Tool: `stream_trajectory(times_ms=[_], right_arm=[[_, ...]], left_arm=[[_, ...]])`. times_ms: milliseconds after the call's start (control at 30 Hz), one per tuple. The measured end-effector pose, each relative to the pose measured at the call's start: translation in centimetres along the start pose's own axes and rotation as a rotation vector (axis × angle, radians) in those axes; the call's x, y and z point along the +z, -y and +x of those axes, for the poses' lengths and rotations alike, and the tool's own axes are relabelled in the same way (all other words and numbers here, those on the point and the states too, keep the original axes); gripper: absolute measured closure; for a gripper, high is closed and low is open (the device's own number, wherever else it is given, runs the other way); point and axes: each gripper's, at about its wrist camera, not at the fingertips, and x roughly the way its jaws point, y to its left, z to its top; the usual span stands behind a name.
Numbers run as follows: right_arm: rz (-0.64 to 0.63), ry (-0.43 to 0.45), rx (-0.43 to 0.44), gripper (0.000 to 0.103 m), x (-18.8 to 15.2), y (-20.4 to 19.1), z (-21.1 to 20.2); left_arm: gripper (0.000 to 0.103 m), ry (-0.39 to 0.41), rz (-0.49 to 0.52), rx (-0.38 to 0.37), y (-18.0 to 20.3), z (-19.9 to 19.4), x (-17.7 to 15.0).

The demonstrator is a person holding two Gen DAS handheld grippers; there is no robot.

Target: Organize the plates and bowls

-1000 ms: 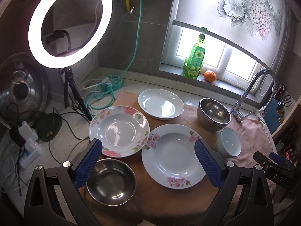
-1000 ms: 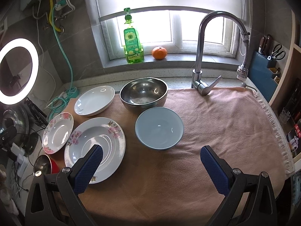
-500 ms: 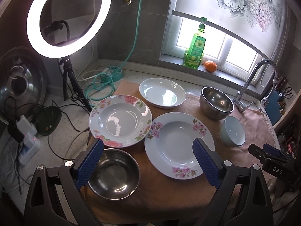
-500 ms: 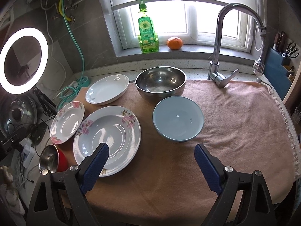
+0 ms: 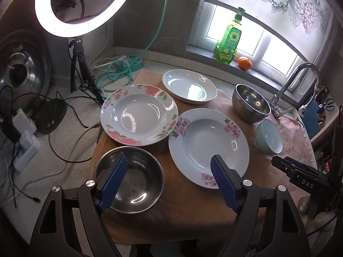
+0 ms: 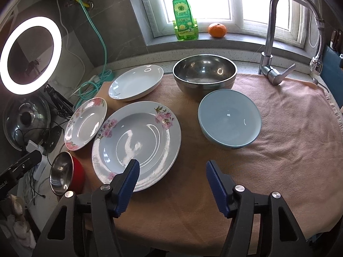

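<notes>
1. I'm closing my left gripper point(image 5: 168, 162); its jaws are still wide apart, nothing between the pads, nothing held.
2. I'm closing my right gripper point(image 6: 171, 168) too; it's narrower than the left, with only bare cloth in the gap, nothing gripped.
3. Landmark for everything below: the large floral plate point(image 5: 208, 147), sitting flat on the pink towel point(image 6: 289, 132).
4. My left gripper's right pad is hanging over that plate's near rim; its left pad is hanging over the small steel bowl point(image 5: 129, 180), which is sitting just left of the plate's near edge.
5. My right gripper's left pad is overlapping the same plate's near rim point(image 6: 137, 143); I can't tell whether it's touching.
6. The pink-rimmed floral plate point(image 5: 139, 117) is lying just left of the landmark plate, rims nearly touching.
7. The plain white plate point(image 5: 189, 88) is lying beyond it, towards the window.
8. The large steel bowl point(image 6: 204, 75) is standing beyond and right of it, upright.
9. The light blue bowl point(image 6: 229, 118) is standing just right of it, upright, close in front of the steel one.
10. The tap point(image 6: 276, 38) is standing further right; the green soap bottle point(image 6: 184, 15) and an orange point(image 6: 217, 30) are sitting on the sill behind.
11. The ring light point(image 5: 84, 4) is glowing far left of the plate.
</notes>
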Motion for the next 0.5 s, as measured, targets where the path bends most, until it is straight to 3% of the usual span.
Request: stream_trajectory(times_ms=[200,500], right_arm=[[-0.039,-0.025,0.014,0.055,0.7,-0.6,1.4],[-0.125,-0.041,0.033,0.056,2.7,-1.6,2.9]], left_arm=[[0.028,-0.027,-0.031,-0.005,-0.3,0.5,-0.6],[0.029,-0.033,-0.075,0.006,-0.8,1.0,-1.0]])
